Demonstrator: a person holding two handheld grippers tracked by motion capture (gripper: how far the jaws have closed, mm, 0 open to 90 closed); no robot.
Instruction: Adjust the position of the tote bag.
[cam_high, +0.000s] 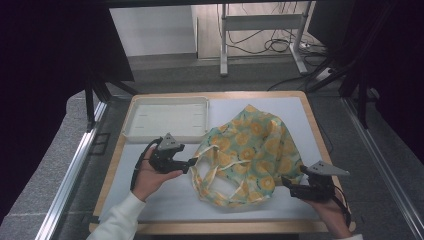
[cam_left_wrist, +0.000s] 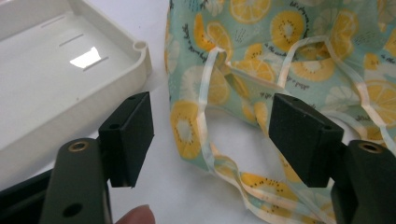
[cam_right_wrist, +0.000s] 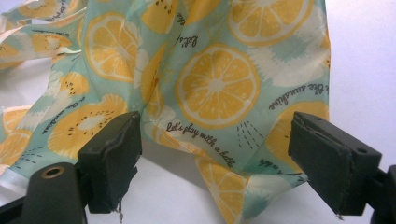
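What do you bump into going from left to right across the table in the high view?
Left gripper → lemon-print cloth bag → right gripper.

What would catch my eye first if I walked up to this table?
The crumpled lemon-print cloth bag sprawls mid-table on the white mat, its pale strap loops toward the person. A hand-held gripper sits at each side of it, left and right, both with jaws open. An empty white tray lies behind the left one.
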